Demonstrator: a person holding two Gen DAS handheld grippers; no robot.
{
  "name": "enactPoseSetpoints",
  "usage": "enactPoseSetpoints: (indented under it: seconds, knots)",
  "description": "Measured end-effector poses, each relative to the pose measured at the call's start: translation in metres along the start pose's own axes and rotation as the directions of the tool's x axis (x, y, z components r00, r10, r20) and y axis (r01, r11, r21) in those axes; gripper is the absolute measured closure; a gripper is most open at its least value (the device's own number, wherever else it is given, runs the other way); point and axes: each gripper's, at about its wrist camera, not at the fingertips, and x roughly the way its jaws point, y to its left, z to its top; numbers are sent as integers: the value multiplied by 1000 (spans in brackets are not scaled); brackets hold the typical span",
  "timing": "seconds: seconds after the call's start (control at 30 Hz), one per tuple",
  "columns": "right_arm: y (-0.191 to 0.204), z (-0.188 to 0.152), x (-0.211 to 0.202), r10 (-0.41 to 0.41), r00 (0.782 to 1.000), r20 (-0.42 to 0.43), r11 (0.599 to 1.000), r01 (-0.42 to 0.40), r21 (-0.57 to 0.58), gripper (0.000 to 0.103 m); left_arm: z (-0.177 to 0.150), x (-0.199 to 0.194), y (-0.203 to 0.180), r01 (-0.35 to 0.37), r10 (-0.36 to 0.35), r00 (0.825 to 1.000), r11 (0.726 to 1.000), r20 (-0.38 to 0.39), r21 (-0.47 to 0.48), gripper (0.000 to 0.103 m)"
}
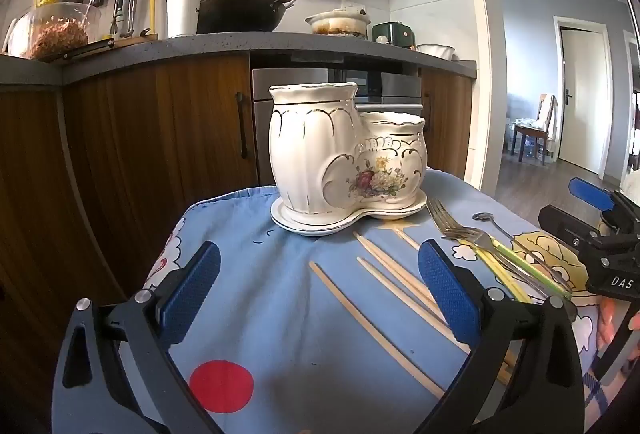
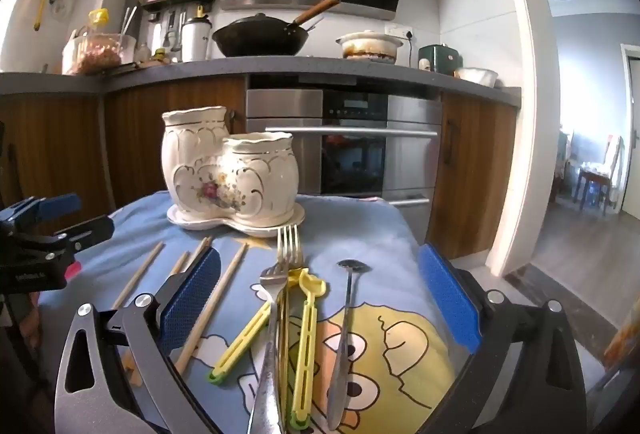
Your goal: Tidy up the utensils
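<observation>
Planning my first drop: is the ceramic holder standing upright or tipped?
Upright. The ceramic holder sits flat on its saucer, both mouths facing up. Whether it is empty inside cannot be told.

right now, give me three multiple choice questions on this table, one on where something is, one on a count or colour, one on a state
1. Where is the ceramic holder relative to the forks?
A. beyond their tines
B. lying on their handles
C. off the table

2. What colour are the gripper pads?
A. red
B. blue
C. white

3. How is the right gripper?
A. shut on a fork
B. shut on a spoon
C. open, holding nothing

Answers: 1 A, the tines point toward its saucer; 2 B, both pads show blue; 3 C, the pads stand wide apart above the utensils.
</observation>
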Motion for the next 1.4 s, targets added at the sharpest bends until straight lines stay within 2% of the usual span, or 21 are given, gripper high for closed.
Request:
enactPoseSetpoints:
  seconds: [1.4]
  knots:
    - [1, 0, 0, 0, 1000, -1, 1000, 0, 1, 5, 1, -2, -1, 5, -5, 1000, 1000, 12, -3, 5]
